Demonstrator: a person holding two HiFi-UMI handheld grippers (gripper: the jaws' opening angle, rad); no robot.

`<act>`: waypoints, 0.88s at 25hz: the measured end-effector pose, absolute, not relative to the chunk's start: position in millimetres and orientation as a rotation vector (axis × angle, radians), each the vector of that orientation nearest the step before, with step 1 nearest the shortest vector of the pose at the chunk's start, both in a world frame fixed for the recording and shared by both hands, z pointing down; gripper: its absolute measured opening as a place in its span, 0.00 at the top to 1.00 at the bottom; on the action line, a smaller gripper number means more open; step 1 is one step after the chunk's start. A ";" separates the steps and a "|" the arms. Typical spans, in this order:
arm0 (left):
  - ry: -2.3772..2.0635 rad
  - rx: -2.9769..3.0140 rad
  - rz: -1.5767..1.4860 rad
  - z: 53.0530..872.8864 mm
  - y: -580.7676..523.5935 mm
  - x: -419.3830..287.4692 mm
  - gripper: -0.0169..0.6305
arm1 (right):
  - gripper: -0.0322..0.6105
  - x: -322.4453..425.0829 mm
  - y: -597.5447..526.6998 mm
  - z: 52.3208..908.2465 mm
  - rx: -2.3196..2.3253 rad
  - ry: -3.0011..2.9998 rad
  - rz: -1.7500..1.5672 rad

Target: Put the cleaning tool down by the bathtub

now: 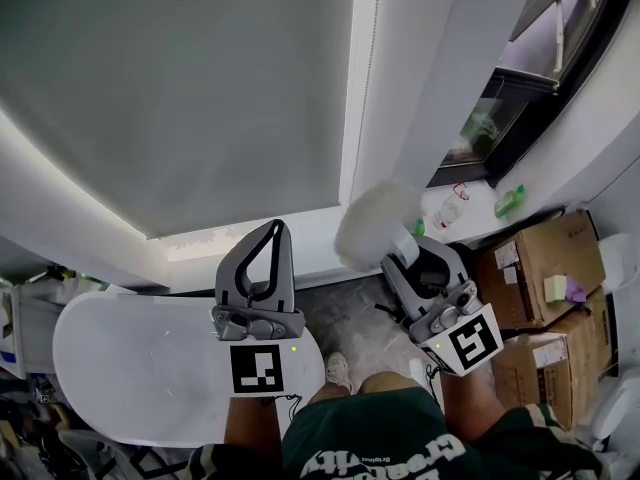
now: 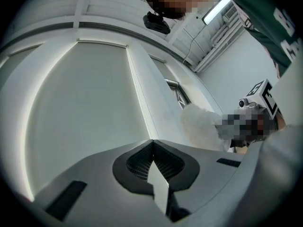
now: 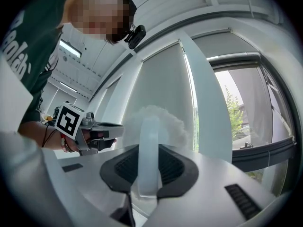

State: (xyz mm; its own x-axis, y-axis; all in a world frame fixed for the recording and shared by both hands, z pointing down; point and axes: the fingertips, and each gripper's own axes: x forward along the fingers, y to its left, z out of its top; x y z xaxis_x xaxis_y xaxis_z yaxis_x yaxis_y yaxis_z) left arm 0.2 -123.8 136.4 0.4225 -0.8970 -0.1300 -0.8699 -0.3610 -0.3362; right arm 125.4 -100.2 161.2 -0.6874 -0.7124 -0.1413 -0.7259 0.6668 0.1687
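The cleaning tool is a fluffy white duster head [image 1: 378,223] on a pale plastic handle [image 3: 147,162]. My right gripper [image 1: 408,243] is shut on that handle, and the fluffy head [image 3: 158,119] stands up beyond the jaws, raised in front of the window wall. My left gripper [image 1: 277,226] is held up to the left of it with its jaws closed together and nothing between them [image 2: 152,143]. In the left gripper view the duster head [image 2: 201,126] shows to the right. The white oval bathtub [image 1: 110,363] lies low at the left, under the left gripper.
A grey roller blind [image 1: 180,98] fills the wall ahead. A dark-framed window [image 1: 520,98] is at the right, with small bottles [image 1: 510,200] on its sill. Cardboard boxes [image 1: 545,268] stand at the right. Grey floor [image 1: 350,313] and the person's foot [image 1: 338,370] show between the grippers.
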 end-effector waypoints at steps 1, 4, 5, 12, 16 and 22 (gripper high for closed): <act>1.524 -2.321 -0.107 136.4 -124.2 -2.4 0.96 | 0.81 123.7 -100.7 162.6 -1.211 2.818 0.325; 1.533 -2.285 -0.142 136.9 -124.9 -4.7 0.96 | 0.81 120.3 -102.3 162.8 -1.193 2.828 0.324; 1.531 -2.284 -0.145 136.4 -124.2 -3.9 0.96 | 0.81 119.4 -102.4 161.7 -1.184 2.828 0.321; 1.587 -2.302 -0.101 131.3 -123.5 -7.3 0.96 | 0.81 115.2 -107.1 154.1 -1.101 2.838 0.326; 1.652 -2.283 -0.090 131.0 -131.5 -6.1 0.96 | 0.81 122.0 -117.1 153.2 -1.057 2.849 0.314; 1.724 -2.247 -0.093 131.0 -143.9 2.2 0.96 | 0.81 129.0 -137.5 148.8 -0.950 2.851 0.292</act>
